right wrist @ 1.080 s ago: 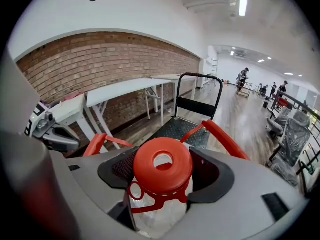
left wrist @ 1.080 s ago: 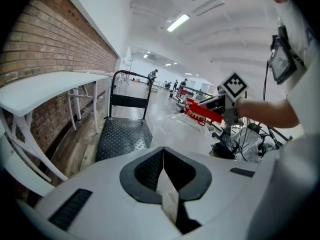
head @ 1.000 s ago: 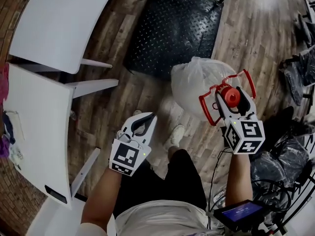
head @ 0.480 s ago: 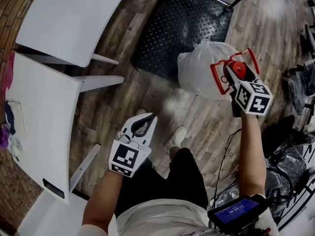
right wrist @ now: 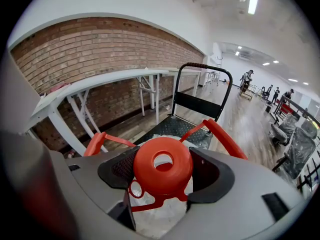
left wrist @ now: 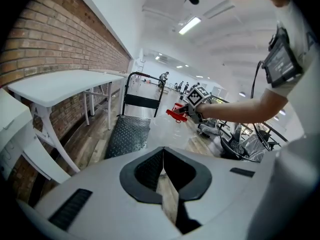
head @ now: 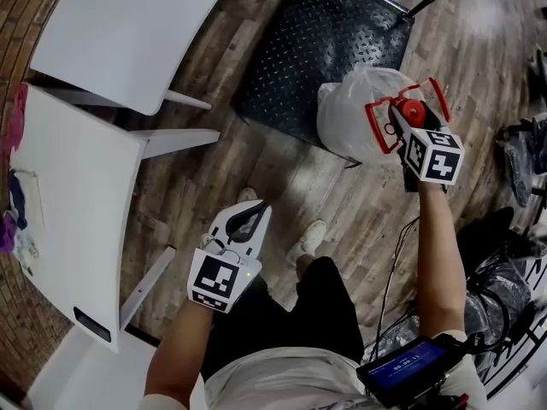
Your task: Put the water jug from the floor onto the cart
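One water jug point(head: 359, 114), clear-walled and pale, sits in the upper right of the head view. It hangs by its neck from the right claw point(head: 410, 116), whose jaws are clamped on either side of the red cap point(right wrist: 162, 166), with the jug's red carry handle point(head: 373, 126) splayed around them. The jug overlaps the near right corner of the cart point(head: 316, 49), the black tread-plate deck at top centre, so the carry looks nearly over and the set-down is the step in hand. Next, the jug probably needs to go a little further over the deck and be lowered upright before the jaws let go. Lower centre, the left claw point(head: 244, 220) is closed on nothing, idle above the wooden floor point(head: 256, 156).
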### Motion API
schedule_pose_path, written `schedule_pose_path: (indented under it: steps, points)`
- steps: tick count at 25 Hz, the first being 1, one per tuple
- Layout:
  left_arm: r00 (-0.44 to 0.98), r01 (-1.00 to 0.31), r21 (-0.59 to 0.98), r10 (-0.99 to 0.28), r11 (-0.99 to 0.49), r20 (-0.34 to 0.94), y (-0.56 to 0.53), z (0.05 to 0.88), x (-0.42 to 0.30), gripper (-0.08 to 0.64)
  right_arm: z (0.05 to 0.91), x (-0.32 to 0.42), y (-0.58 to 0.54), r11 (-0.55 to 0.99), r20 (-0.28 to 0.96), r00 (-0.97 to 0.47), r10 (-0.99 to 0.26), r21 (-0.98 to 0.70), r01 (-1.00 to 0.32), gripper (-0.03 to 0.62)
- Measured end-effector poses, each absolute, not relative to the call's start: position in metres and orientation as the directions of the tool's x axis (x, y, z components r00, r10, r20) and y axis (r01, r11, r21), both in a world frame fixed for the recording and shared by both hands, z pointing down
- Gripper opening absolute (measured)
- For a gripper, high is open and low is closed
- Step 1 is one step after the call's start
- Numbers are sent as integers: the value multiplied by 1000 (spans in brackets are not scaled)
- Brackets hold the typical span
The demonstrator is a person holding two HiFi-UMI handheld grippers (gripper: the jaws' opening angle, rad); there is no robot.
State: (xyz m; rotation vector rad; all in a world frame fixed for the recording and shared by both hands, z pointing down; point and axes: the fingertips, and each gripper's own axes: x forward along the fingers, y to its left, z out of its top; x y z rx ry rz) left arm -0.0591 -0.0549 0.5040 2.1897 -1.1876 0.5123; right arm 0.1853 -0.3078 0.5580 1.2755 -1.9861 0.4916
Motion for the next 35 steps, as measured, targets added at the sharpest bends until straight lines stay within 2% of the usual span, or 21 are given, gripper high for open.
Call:
schedule_pose_path:
  steps: [22, 35]
  points:
    - [523, -850, 320, -610, -418, 595, -39, 508, -65, 2, 583, 205, -313, 389, 748, -222, -625, 52, -920, 302]
    - [587, -806, 292, -628, -515, 511, -59, 459, -50, 2, 431, 173, -246, 365, 516, -326, -792, -28, -931, 301]
